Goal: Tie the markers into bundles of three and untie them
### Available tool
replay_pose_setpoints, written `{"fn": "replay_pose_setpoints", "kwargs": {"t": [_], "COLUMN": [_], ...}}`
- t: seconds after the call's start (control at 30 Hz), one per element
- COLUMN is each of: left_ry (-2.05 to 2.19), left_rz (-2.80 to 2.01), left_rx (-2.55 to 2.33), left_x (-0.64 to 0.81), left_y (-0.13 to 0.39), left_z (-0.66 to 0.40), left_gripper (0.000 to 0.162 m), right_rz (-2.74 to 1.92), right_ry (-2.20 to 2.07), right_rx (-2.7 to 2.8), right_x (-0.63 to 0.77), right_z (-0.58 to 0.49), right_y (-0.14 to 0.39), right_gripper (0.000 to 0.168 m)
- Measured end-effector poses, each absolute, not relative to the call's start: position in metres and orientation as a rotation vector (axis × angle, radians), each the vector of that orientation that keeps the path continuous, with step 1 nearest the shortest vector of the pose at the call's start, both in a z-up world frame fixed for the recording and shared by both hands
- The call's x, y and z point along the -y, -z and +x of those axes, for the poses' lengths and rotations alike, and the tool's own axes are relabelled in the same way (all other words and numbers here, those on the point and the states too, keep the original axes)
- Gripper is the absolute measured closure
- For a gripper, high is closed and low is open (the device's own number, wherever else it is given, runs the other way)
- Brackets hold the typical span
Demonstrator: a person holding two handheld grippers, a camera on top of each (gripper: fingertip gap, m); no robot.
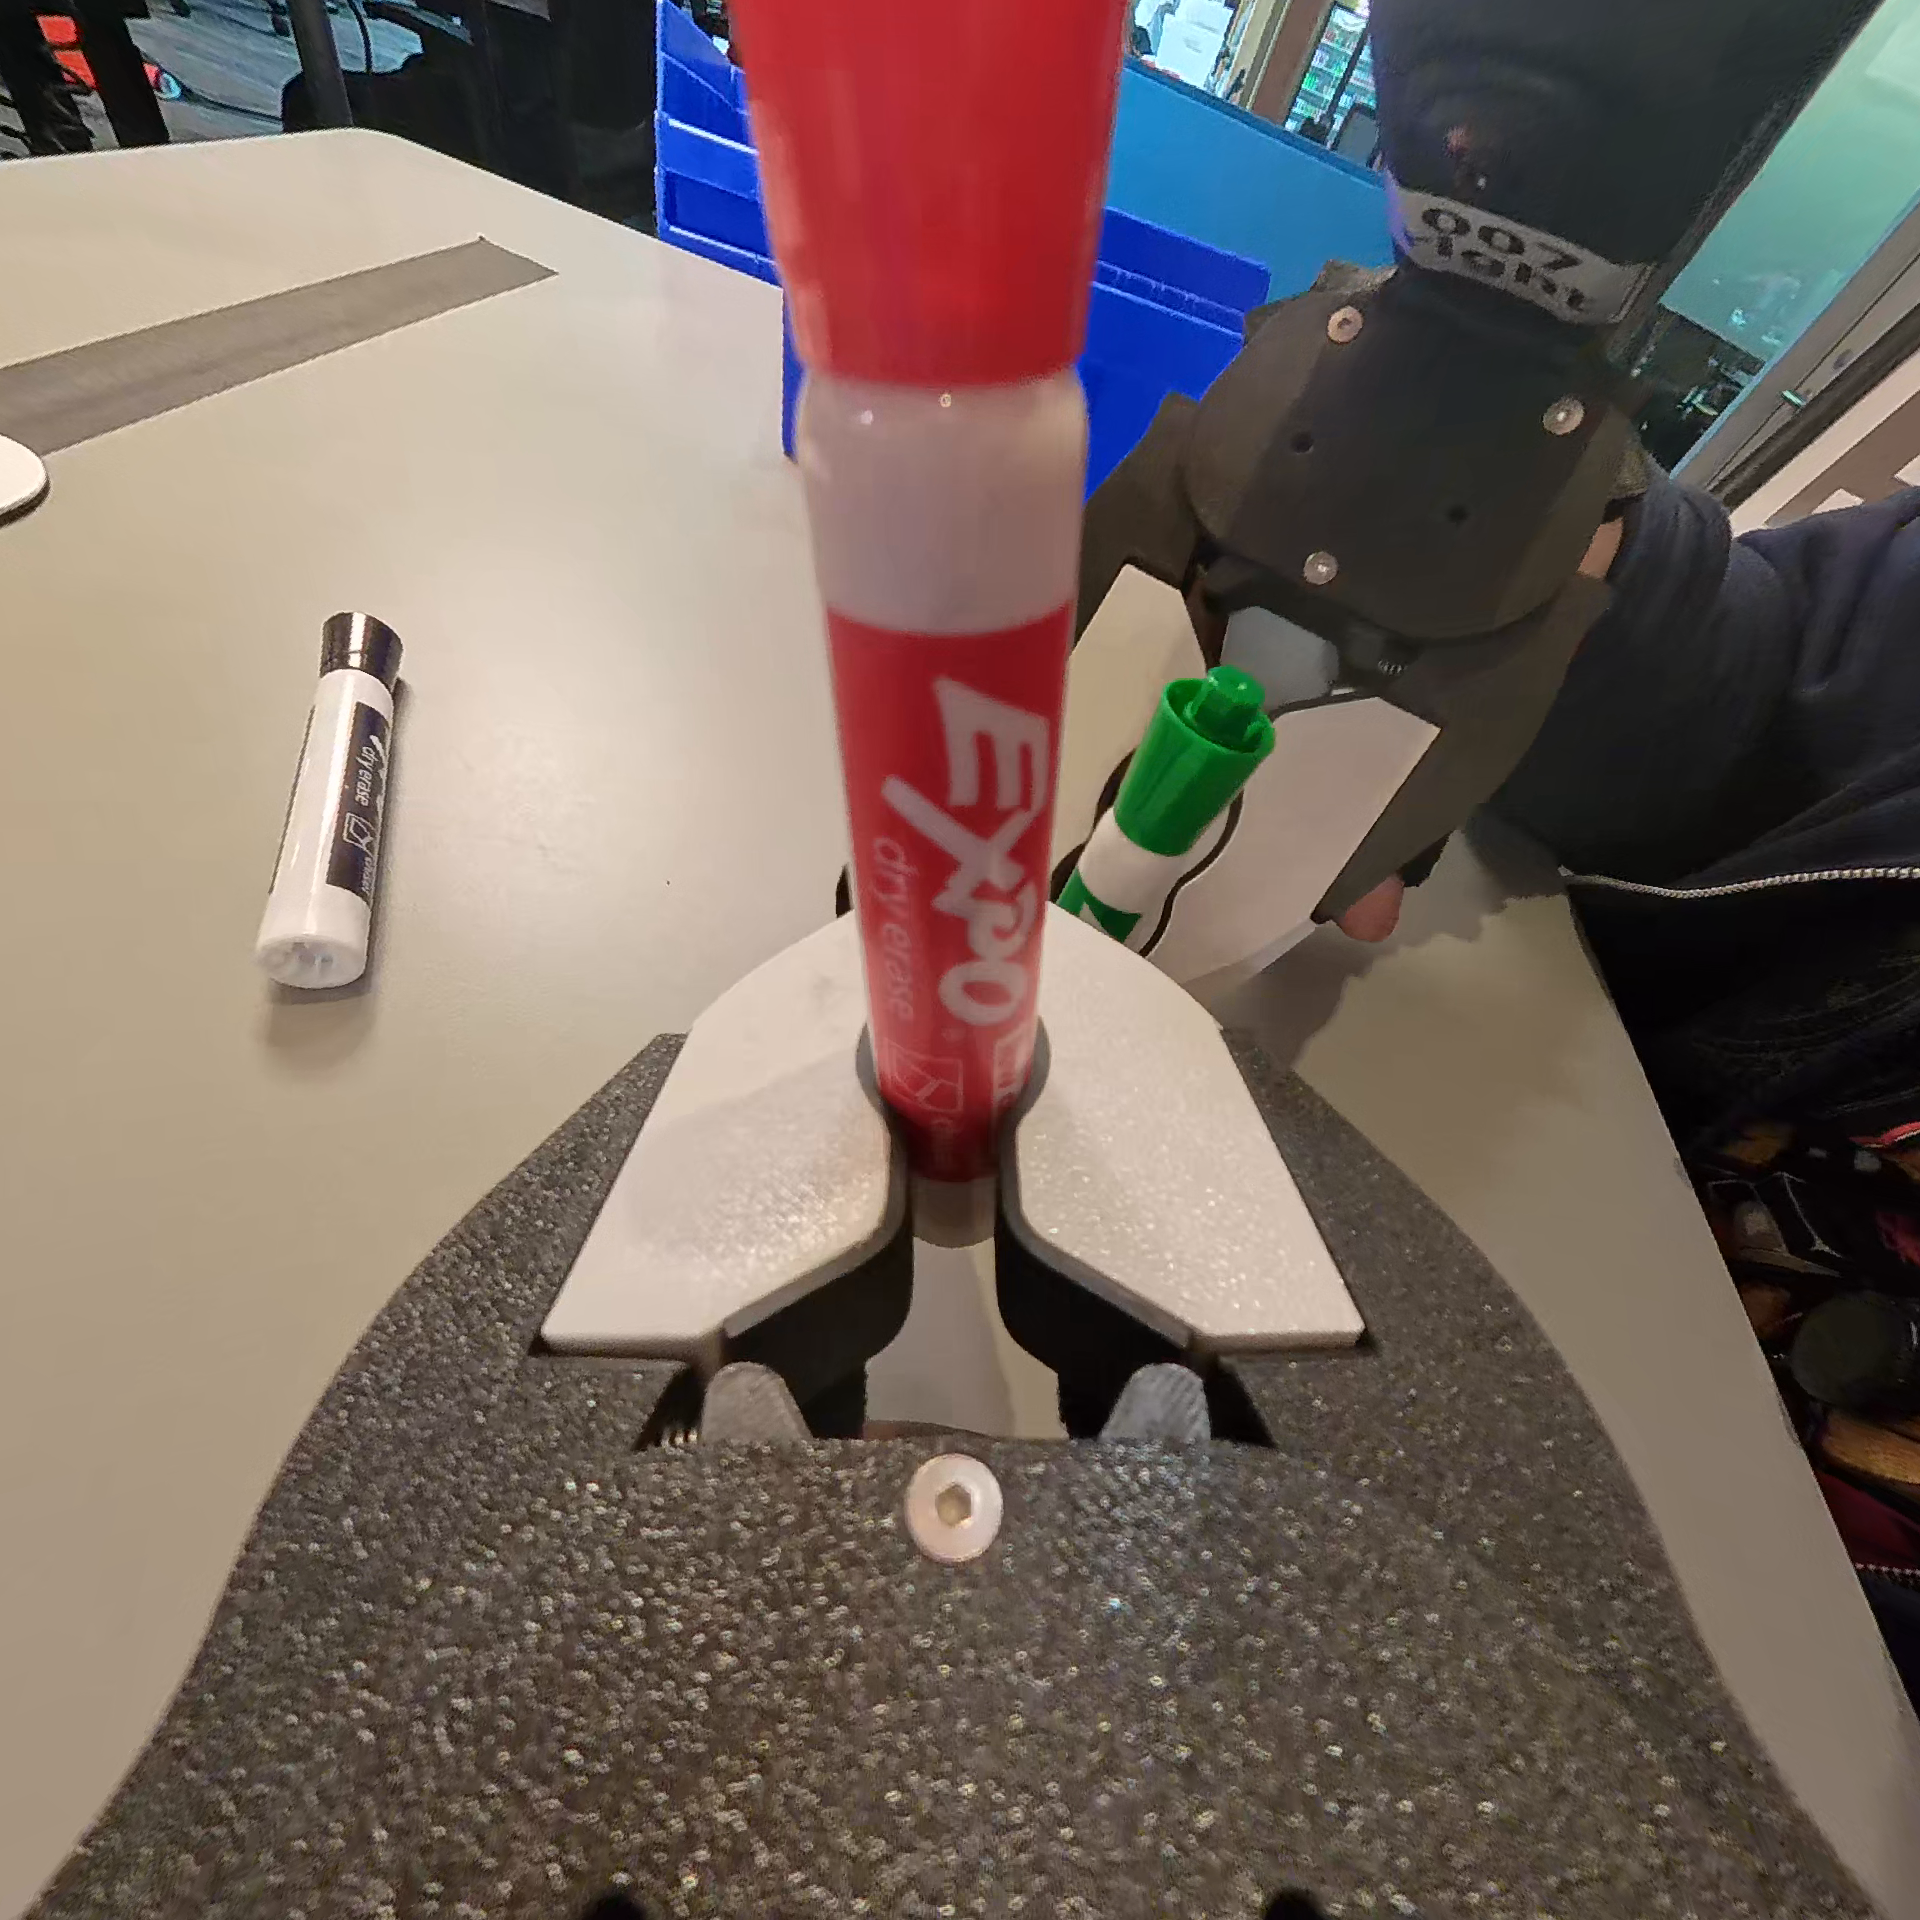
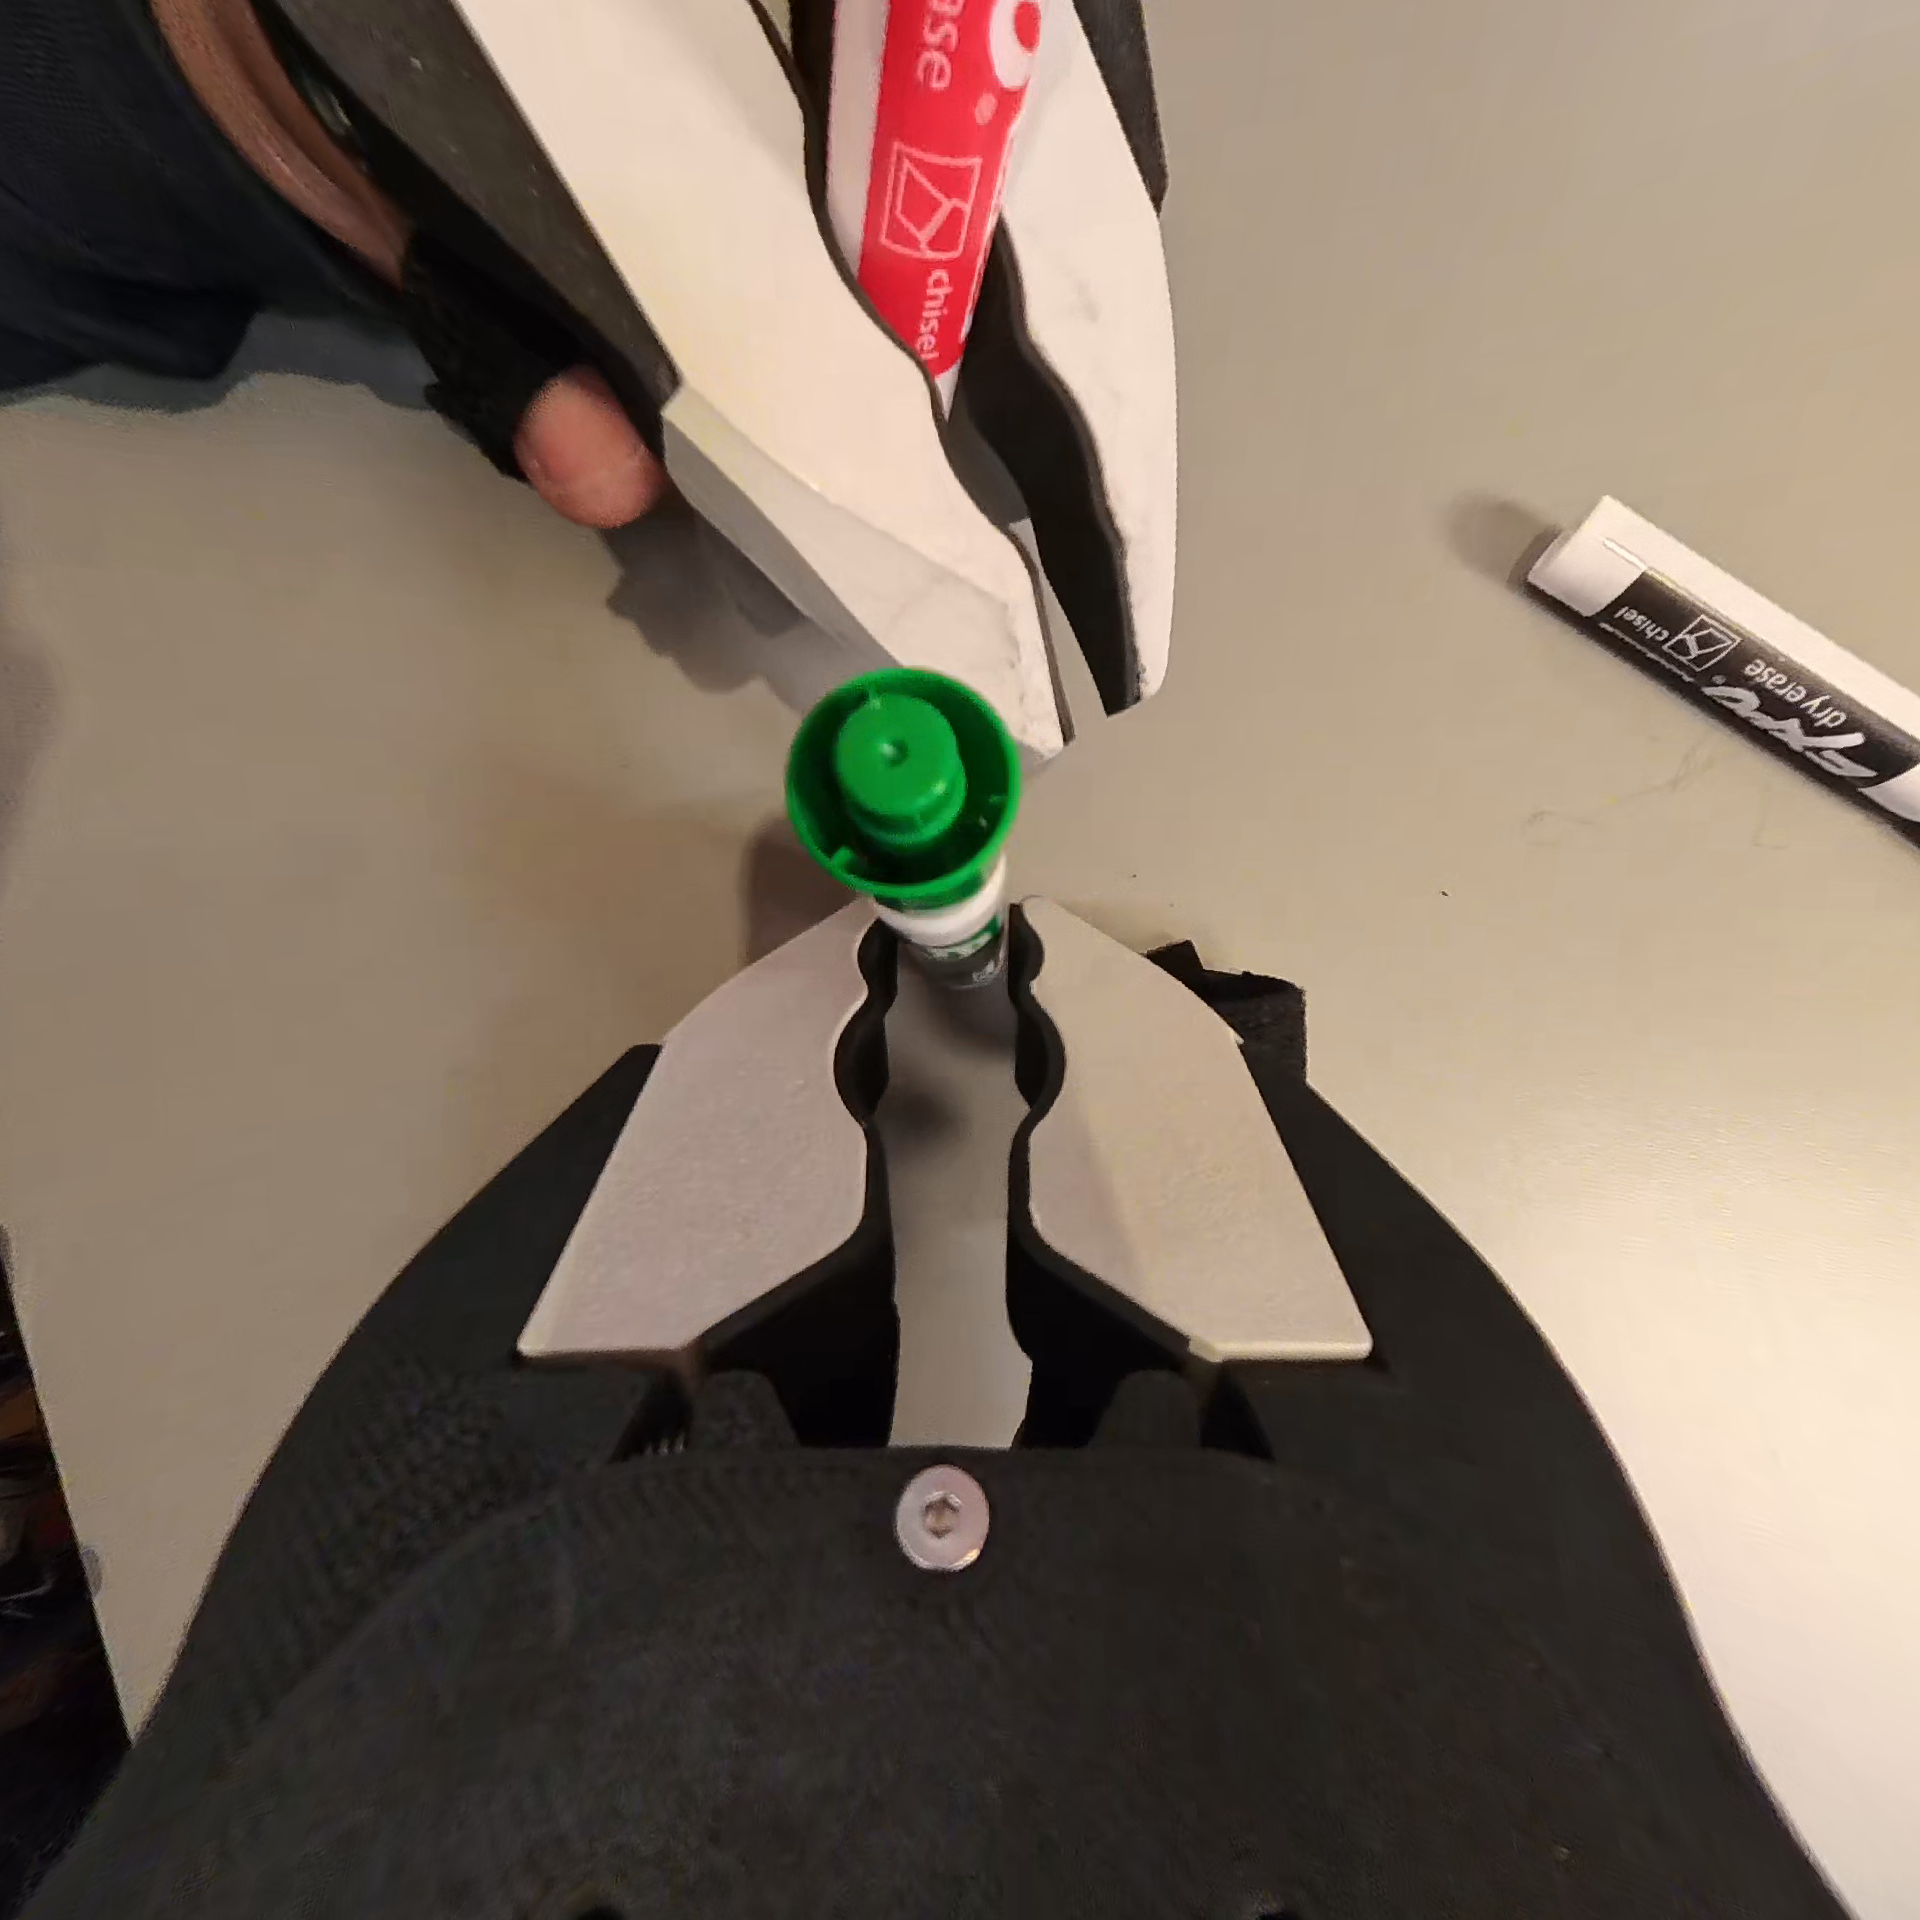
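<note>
Left claw pinching red marker, right claw seemingly gripping green marker: bring barrels parallel, touching, above table.

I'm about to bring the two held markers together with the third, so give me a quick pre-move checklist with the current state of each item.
1. Left gripper shut on the red-capped dry-erase marker: ok.
2. Right gripper shut on the green-capped dry-erase marker: ok, though gripped only near the fingertips.
3. Black-capped white marker lying free on the grey table, within view: ok.
4. Caps on all three markers: red and green ok; black ok in the left wrist view.
5. Tie or band for bundling in sight: not ok, none visible.
6. Held markers apart, not colliding: ok.
</note>
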State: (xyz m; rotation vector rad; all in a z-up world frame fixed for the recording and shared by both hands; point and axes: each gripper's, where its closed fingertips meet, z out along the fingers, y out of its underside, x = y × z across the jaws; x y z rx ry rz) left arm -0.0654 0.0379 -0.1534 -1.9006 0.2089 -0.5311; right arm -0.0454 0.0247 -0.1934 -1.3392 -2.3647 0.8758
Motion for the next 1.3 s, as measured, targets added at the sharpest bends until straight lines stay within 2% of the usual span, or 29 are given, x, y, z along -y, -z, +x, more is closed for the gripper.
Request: {"fn": "replay_pose_setpoints", "kwargs": {"t": [0.3, 0.47, 0.53, 0.6, 0.67, 0.7, 0.83, 1.13, 1.3], "left_ry": [0.529, 0.547, 0.551, 0.547, 0.551, 0.556, 0.582, 0.621, 0.631], "left_rz": [-1.904, -1.891, -1.886, -1.887, -1.881, -1.877, -1.854, -1.799, -1.795], "left_rx": [-0.228, -0.218, -0.227, -0.246, -0.273, -0.287, -0.339, -0.406, -0.387], "left_x": [-0.038, -0.037, -0.036, -0.035, -0.034, -0.033, -0.029, -0.022, -0.023], "left_y": [0.154, 0.152, 0.151, 0.152, 0.151, 0.150, 0.148, 0.141, 0.140], "left_z": [-0.063, -0.064, -0.064, -0.063, -0.060, -0.059, -0.054, -0.046, -0.049], "left_gripper": [0.151, 0.151, 0.151, 0.151, 0.151, 0.151, 0.151, 0.151, 0.151], "right_rz": [-1.340, -1.291, -1.252, -1.227, -1.209, -1.203, -1.189, -1.079, -1.070], "right_ry": [-0.929, -1.034, -1.117, -1.191, -1.216, -1.222, -1.263, -1.465, -1.576], "right_rx": [2.332, 2.279, 2.220, 2.172, 2.148, 2.138, 2.144, 1.928, 1.896], "right_x": [-0.025, -0.025, -0.025, -0.022, -0.021, -0.021, -0.023, -0.031, -0.020], "right_z": [-0.049, -0.047, -0.049, -0.051, -0.053, -0.054, -0.050, -0.062, -0.072], "right_y": [0.191, 0.170, 0.152, 0.137, 0.131, 0.130, 0.119, 0.042, 0.031], "right_gripper": [0.142, 0.123, 0.123, 0.126, 0.146, 0.149, 0.149, 0.149, 0.149]}}
